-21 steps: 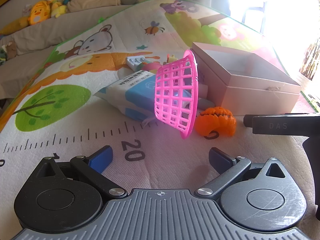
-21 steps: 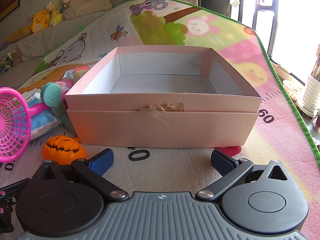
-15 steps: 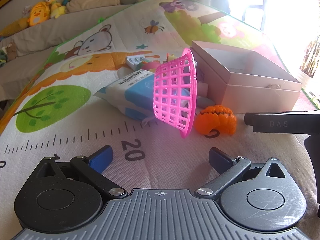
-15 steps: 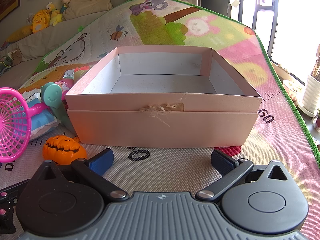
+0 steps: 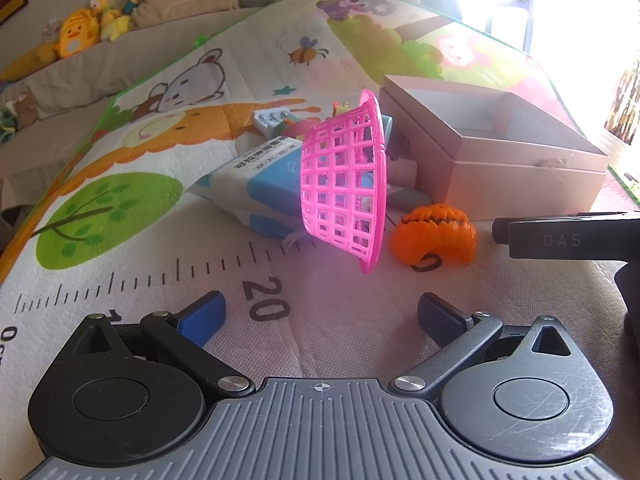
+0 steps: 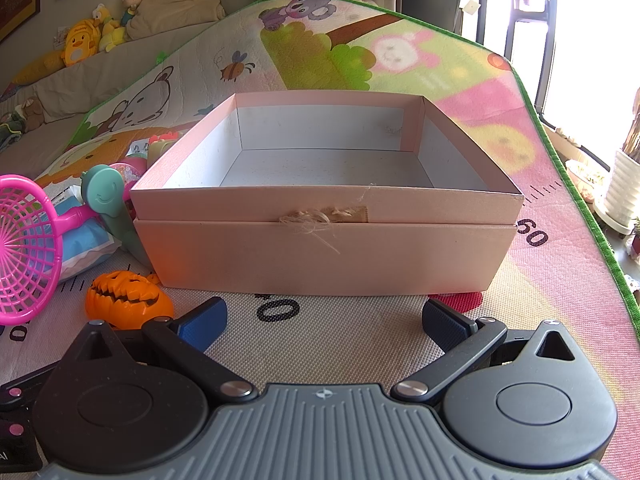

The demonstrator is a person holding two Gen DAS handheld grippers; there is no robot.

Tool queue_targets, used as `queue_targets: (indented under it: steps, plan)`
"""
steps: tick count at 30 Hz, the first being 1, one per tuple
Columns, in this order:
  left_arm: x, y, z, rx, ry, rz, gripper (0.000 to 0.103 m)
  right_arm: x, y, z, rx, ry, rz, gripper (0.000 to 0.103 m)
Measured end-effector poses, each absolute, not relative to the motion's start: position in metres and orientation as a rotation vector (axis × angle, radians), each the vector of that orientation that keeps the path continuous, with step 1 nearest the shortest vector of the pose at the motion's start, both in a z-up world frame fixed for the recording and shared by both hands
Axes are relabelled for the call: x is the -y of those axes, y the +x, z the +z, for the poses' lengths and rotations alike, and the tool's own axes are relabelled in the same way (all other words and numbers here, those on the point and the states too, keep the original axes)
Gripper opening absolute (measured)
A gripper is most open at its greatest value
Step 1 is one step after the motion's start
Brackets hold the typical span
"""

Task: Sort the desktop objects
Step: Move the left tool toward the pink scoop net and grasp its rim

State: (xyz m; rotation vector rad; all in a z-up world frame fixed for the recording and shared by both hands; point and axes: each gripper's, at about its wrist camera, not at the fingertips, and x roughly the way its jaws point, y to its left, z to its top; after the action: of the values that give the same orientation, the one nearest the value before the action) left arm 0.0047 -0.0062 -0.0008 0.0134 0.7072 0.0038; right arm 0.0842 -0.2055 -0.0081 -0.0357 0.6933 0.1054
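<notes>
On the play mat point(image 5: 120, 264), printed with cartoon animals and a ruler scale, the clutter sits left of the box. Farthest left in the left wrist view lies a white and blue soft pack point(image 5: 256, 184) with printed characters, lying flat on the mat. Leaning over it is a pink plastic mesh basket point(image 5: 344, 184), tipped on its side so its open mouth faces right and its lower rim touches the mat; in the right wrist view its round lattice base point(image 6: 24, 248) shows, with a pink handle running toward a teal smiley-faced toy point(image 6: 106, 196) that stands just beside the box's left wall. More small items lie behind the basket, too hidden to identify. Just right of the basket rests an orange jack-o'-lantern toy point(image 5: 438, 236) with a jagged dark grin, close to the box's near left corner point(image 6: 126, 298).

The pale pink cardboard box point(image 6: 320, 248) stands open, its inside white and bare, a frayed twine knot on its front wall.

The left gripper point(image 5: 320, 312) hovers low over the mat, fingers spread wide and holding nothing, facing the basket. The right gripper point(image 6: 324, 320) faces the box front, fingers likewise wide apart with nothing between them.
</notes>
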Motion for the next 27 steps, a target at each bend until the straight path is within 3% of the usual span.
queue_targets:
  steps: [27]
  plan:
    - [-0.003,-0.007,0.007,-0.755,0.009,-0.096,0.103,0.220,0.020,-0.005,-0.756,-0.047,0.150,0.103]
